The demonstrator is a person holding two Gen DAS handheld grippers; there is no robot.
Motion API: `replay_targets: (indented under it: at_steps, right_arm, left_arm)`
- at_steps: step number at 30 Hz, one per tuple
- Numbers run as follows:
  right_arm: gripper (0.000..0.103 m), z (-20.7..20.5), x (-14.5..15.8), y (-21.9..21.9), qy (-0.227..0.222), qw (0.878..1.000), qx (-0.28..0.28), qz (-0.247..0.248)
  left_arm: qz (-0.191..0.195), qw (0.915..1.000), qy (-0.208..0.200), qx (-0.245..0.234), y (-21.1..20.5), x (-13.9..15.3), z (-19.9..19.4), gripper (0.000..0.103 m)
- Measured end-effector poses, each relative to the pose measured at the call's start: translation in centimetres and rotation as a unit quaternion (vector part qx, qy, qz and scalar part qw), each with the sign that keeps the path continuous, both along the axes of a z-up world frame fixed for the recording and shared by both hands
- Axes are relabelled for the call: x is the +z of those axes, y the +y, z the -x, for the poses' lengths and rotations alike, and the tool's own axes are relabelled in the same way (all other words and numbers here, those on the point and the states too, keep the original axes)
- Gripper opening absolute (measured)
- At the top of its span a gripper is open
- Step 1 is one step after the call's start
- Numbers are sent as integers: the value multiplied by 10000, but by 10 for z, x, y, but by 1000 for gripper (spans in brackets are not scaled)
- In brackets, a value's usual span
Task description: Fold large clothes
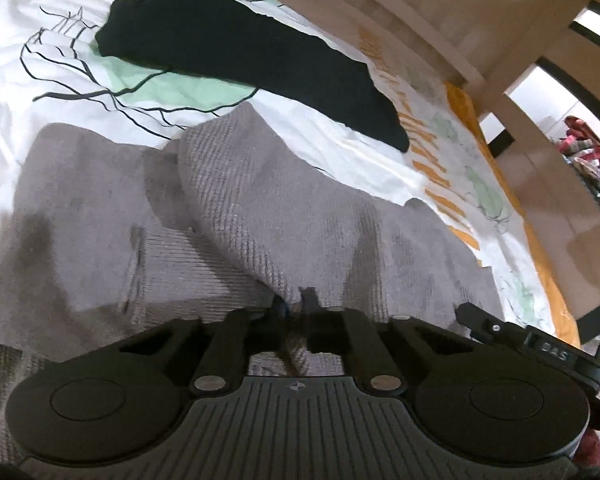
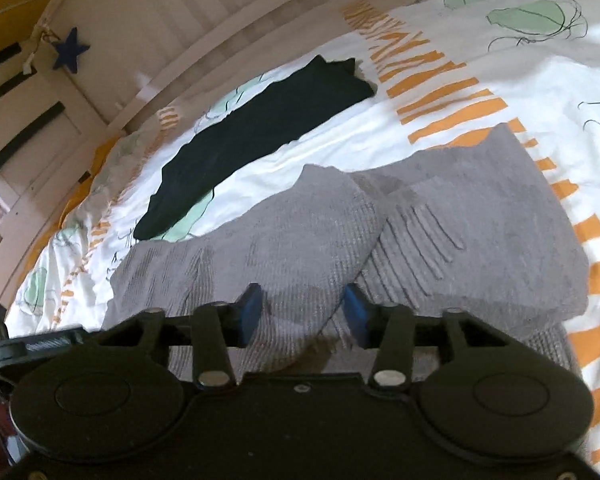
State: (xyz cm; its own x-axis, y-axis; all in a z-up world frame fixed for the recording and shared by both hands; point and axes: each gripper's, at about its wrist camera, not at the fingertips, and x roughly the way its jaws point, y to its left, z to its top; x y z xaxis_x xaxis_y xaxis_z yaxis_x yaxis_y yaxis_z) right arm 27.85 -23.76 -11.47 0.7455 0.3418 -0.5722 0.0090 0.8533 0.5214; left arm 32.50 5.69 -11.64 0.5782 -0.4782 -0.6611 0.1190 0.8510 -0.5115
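Left wrist view: the left gripper (image 1: pixel 296 304), low centre, has its fingers pressed together, pinching a fold of the grey sweater (image 1: pixel 228 200) at their tips. The sweater fills the middle and lower left of the frame, one sleeve folded across it. A black garment (image 1: pixel 252 52) lies at the upper centre on the patterned duvet (image 1: pixel 28 92). At the lower right, another black device reads "DAS" (image 1: pixel 552 349).

Right wrist view: the right gripper (image 2: pixel 304 312), low centre, has its blue pads (image 2: pixel 252 308) partly spread, with sweater (image 2: pixel 480 220) fabric between them; whether they press it I cannot tell. A blue star (image 2: pixel 70 50) hangs at the upper left.

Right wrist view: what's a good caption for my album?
Right gripper open over a grey knitted garment on the bed.
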Motion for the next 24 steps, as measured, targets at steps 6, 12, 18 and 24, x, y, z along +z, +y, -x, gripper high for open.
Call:
replay_targets:
  at_steps: [6, 12, 18, 24]
  right_arm:
    - [10, 5, 34, 3, -517, 9964, 103, 670]
    - [10, -1, 12, -11, -50, 9975, 87, 706]
    - [23, 6, -3, -5, 161, 9947, 55, 1017]
    - [40, 43, 31, 17, -573, 9873, 82, 1478]
  left_arm:
    - [27, 9967, -809, 39, 7, 37, 28, 4]
    - [-50, 9997, -125, 204, 15, -8, 25, 6]
    - [-304, 9986, -428, 103, 16, 2, 41, 13]
    - [-1142, 9890, -942, -50, 7, 24, 85, 39]
